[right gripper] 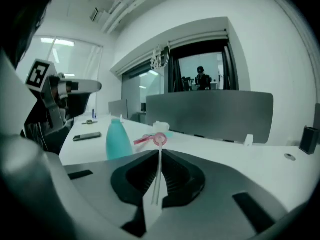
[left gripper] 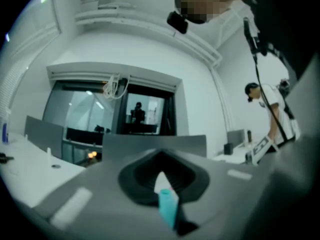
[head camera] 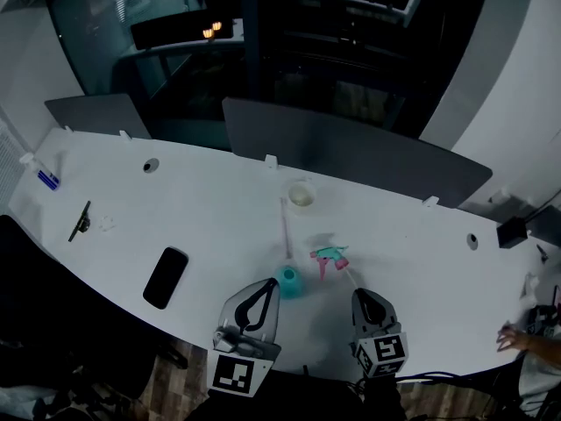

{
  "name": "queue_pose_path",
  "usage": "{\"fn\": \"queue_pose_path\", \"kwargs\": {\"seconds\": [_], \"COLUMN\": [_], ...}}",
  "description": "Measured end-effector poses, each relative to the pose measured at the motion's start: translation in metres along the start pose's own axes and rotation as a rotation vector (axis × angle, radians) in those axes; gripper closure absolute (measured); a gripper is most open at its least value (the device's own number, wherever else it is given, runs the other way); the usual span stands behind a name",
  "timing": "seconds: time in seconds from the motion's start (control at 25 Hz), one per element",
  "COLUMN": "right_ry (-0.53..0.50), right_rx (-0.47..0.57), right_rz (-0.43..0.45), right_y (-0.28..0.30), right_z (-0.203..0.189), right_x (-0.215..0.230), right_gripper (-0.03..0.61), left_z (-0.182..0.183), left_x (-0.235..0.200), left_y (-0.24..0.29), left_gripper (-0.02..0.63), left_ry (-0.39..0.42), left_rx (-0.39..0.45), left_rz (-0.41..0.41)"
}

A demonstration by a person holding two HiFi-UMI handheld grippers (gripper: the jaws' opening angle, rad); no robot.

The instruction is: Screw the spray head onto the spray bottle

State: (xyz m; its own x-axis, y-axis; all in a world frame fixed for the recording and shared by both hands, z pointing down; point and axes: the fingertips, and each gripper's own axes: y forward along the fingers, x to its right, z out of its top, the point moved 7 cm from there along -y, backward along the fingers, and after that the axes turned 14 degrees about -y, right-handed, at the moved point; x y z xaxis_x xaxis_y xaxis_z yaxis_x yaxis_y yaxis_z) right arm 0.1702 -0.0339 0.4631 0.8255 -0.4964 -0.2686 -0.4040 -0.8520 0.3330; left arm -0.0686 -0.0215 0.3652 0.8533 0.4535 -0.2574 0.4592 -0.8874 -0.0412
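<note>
My right gripper (right gripper: 160,158) is closed almost fully on the thin white tube (right gripper: 157,179), which runs straight out between the jaws at 12 o'clock. The spray head (right gripper: 159,139) rides on the tube's far end, clear of the bench (head camera: 219,226), with its pink collar toward me and its trigger sticking out at 9 o'clock. Holding the tube this way leaves the head free, but I think the grip is a weak one: the tube is slim and could bend or slip once I try to twist. My left gripper (left gripper: 161,164) is shut tight on a narrow teal part of the bottle (right gripper: 119,140), apparently its upper end, though I cannot tell just where the pads sit. It points level, I take it to steady the bottle while the head comes to it. From my head, the bottle is at about 1 o'clock off the left gripper's tip, with the spray head just beside it, at 11 o'clock from the right gripper. The two are near but not joined, so threading has not begun. I judge the tube must first go down the neck. Farther out, a phone (head camera: 165,276) lies at 9 o'clock and a small cup (head camera: 301,193) at 12 o'clock, both well apart from the work.
</note>
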Motion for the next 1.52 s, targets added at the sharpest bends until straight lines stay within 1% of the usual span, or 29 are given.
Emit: {"fn": "queue_pose_path", "kwargs": {"seconds": [0.04,0.08,0.2,0.24,0.32,0.36,0.4,0.44,0.48,0.52,0.56,0.6,0.64,0.68,0.76,0.92,1.04,1.16,1.2,1.24,1.28,1.44,1.52], "right_ry": [0.006,0.009,-0.004,-0.018,-0.038,-0.045,-0.051,-0.055,-0.053,-0.044,-0.033,-0.023,-0.019,-0.022,-0.037,-0.031,-0.042,-0.041,-0.039,-0.037,-0.036,-0.026,-0.008], "right_rx": [0.05,0.103,0.244,0.284,0.355,0.385,0.411,0.432,0.449,0.465,0.483,0.506,0.534,0.564,0.605,0.59,0.63,0.628,0.63,0.627,0.621,0.616,0.626], "right_rz": [-0.011,-0.018,-0.04,-0.048,-0.054,-0.051,-0.047,-0.042,-0.034,-0.023,-0.01,0.006,0.022,0.039,0.08,0.154,0.18,0.202,0.207,0.211,0.216,0.244,0.25], "right_y": [-0.006,-0.012,-0.029,-0.033,-0.04,-0.043,-0.046,-0.05,-0.054,-0.058,-0.061,-0.065,-0.067,-0.069,-0.07,-0.065,-0.062,-0.059,-0.058,-0.058,-0.057,-0.052,-0.05], "right_z": [0.013,0.027,0.066,0.078,0.096,0.102,0.107,0.11,0.111,0.113,0.114,0.116,0.118,0.12,0.125,0.127,0.13,0.128,0.128,0.128,0.127,0.125,0.124], "right_x": [0.004,0.007,0.015,0.018,0.024,0.026,0.027,0.028,0.027,0.025,0.023,0.021,0.019,0.016,0.009,-0.004,-0.008,-0.011,-0.012,-0.012,-0.013,-0.015,-0.015], "right_gripper": [0.555,0.555,0.555,0.555,0.555,0.555,0.555,0.555,0.555,0.555,0.555,0.555,0.555,0.555,0.555,0.555,0.555,0.555,0.555,0.555,0.555,0.555,0.555], "left_z": [0.001,0.001,-0.009,-0.014,-0.019,-0.019,-0.018,-0.014,-0.01,-0.005,0.0,0.005,0.009,0.013,0.018,0.024,0.026,0.028,0.03,0.03,0.03,0.031,0.032], "left_x": [0.005,0.011,0.034,0.042,0.055,0.059,0.061,0.062,0.062,0.061,0.059,0.056,0.054,0.051,0.045,0.038,0.034,0.031,0.029,0.028,0.026,0.022,0.02], "left_y": [0.003,0.008,0.026,0.032,0.041,0.045,0.049,0.054,0.058,0.063,0.066,0.068,0.07,0.071,0.072,0.071,0.068,0.067,0.066,0.065,0.064,0.062,0.061], "left_gripper": [0.609,0.609,0.609,0.609,0.607,0.607,0.606,0.605,0.529,0.477,0.464,0.432,0.416,0.415,0.399,0.399,0.399,0.399,0.405,0.443,0.478,0.48,0.478], "left_ry": [-0.049,-0.113,-0.352,-0.421,-0.525,-0.587,-0.67,-0.77,-0.871,-0.961,-1.033,-1.085,-1.12,-1.141,-1.153,-1.195,-1.212,-1.233,-1.242,-1.247,-1.248,-1.215,-1.178], "left_rx": [-0.019,-0.052,-0.214,-0.26,-0.314,-0.323,-0.32,-0.307,-0.287,-0.267,-0.244,-0.218,-0.191,-0.168,-0.14,-0.102,-0.081,-0.062,-0.054,-0.052,-0.053,-0.07,-0.073], "left_rz": [-0.05,-0.117,-0.356,-0.417,-0.49,-0.514,-0.54,-0.568,-0.596,-0.619,-0.635,-0.643,-0.645,-0.641,-0.629,-0.627,-0.622,-0.637,-0.643,-0.646,-0.649,-0.66,-0.657]}}
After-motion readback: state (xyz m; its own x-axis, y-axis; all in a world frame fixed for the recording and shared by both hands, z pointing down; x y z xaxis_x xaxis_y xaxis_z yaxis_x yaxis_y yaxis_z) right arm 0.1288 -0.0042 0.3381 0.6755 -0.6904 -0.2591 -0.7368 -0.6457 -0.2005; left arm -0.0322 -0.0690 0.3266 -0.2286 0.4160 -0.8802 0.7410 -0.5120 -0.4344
